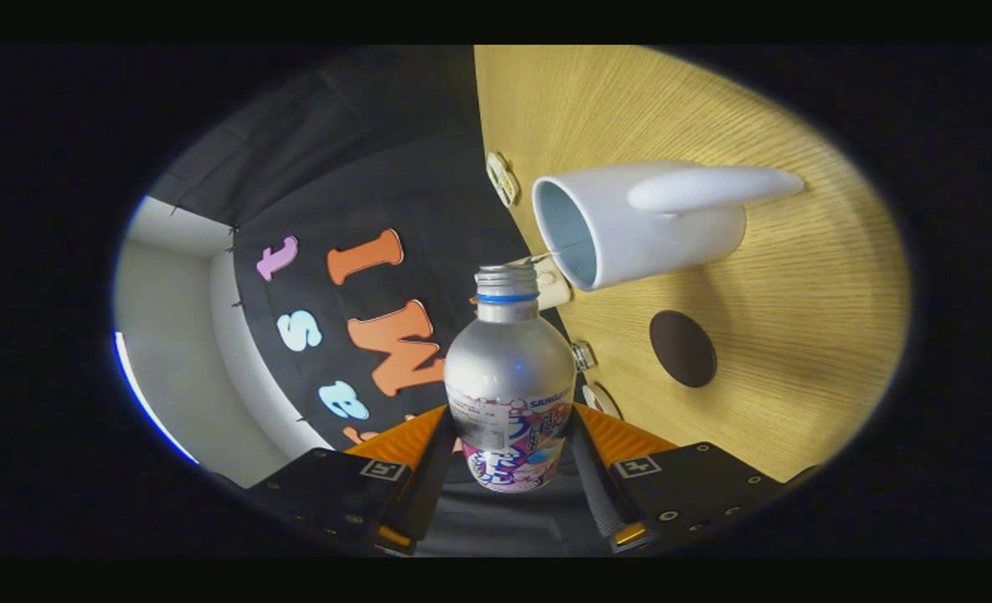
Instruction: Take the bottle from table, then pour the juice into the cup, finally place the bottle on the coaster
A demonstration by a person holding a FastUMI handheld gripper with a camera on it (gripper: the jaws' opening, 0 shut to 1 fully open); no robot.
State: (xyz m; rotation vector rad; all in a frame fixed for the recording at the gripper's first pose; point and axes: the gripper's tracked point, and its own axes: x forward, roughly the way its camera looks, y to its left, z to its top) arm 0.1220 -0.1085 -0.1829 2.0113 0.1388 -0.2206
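My gripper (508,448) is shut on a silver bottle (510,368) with a colourful label, both fingers pressing its lower body. The whole view is rolled sideways, so the wooden table (797,335) stands like a wall beside the bottle. The bottle's open neck, with a blue ring under the thread, points toward the mouth of a white cup (629,222) with a long handle. The neck sits just short of the cup's rim. A round dark brown coaster (683,348) lies on the table a little nearer to my fingers than the cup.
The booth's black cloth wall (362,167) is behind the bottle, with a pale wall (177,327) beyond it. Small pale and metal fittings (502,177) sit along the table's edge by the cloth.
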